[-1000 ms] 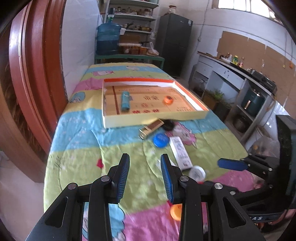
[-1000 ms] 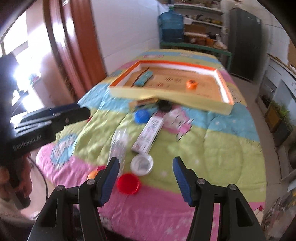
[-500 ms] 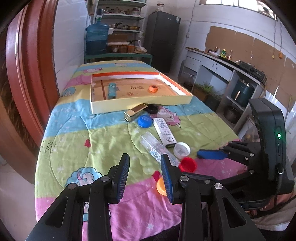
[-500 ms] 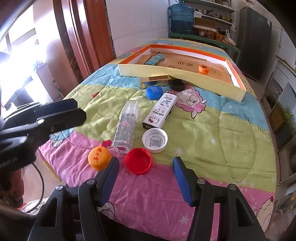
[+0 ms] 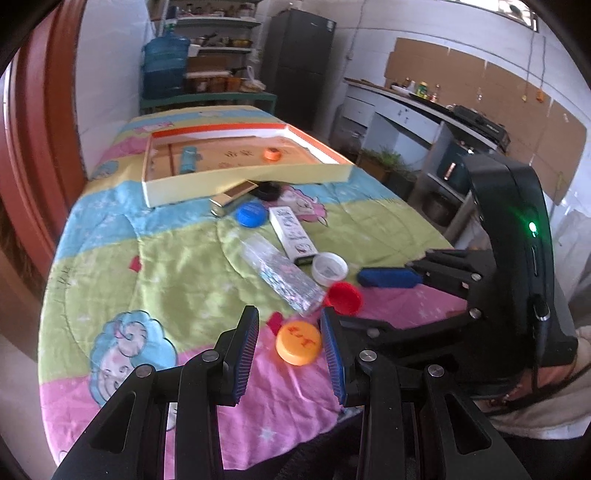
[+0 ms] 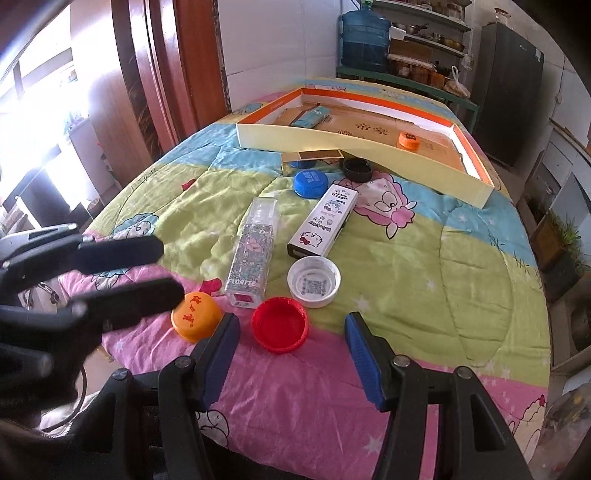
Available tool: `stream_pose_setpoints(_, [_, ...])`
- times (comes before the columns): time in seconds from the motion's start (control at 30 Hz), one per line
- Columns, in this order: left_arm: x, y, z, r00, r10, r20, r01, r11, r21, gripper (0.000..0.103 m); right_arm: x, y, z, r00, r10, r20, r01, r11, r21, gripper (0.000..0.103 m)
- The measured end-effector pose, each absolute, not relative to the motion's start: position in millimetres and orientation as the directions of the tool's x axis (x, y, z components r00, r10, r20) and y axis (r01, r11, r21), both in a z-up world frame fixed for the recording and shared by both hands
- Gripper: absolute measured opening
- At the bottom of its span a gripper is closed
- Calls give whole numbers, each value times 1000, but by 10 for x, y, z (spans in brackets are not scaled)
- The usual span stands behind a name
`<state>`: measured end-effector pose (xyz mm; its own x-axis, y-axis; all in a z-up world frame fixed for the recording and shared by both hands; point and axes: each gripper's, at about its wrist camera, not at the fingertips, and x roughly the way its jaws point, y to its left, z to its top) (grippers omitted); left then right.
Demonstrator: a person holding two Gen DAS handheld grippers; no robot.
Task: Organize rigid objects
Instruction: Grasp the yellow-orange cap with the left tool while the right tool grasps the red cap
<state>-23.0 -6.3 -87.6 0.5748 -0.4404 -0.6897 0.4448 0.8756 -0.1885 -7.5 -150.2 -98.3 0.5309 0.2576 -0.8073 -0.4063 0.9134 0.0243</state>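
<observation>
Kitchen room; cartoon-print quilt (image 5: 155, 266) covers the table. Only the right wrist view shows the window-lit doorway. Left gripper (image 5: 290, 328) open, empty, its fingers flanking the orange cap (image 5: 298, 342). Right gripper (image 6: 291, 339) wide open, empty, near the red cap (image 6: 280, 328). Tray (image 6: 354, 142) behind.

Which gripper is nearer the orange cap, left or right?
Left. The left gripper is open with the orange cap between its fingers. The right gripper is open around the red cap beside it.

Home kitchen, fridge (image 5: 299, 55), stocked shelves (image 5: 218, 26), counter (image 5: 417, 101), water jug (image 6: 365, 40)
</observation>
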Motion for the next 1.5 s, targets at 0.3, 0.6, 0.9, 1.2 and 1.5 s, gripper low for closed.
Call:
stream_pose_setpoints(0.3, [-255,-141,-1020,545,-425,-723,464,871,-162,36,-66,-1545,-976,543,240,-805,-385,923,16,34])
stream_pose_setpoints(0.6, [-264,-222,-1141,557,-403,-726,486,867,-109,36,-69,-1584,-971,539,249,-805,-379,925,32,31])
stream_pose_setpoints(0.9, [-253,-191,-1157,566,-425,-707,488,863,-128,31,-75,-1594,-969,541,249,-804,-377,926,33,30])
stream_pose_setpoints(1.2, [-241,-82,-1088,587,-429,-687,456,876,-159,31,-71,-1618,-959,542,258,-800,-372,927,47,30])
stream_pose_setpoints(1.5, [-197,-63,-1001,599,-433,-674,446,879,-169,31,-59,-1679,-904,555,252,-793,-345,937,57,30])
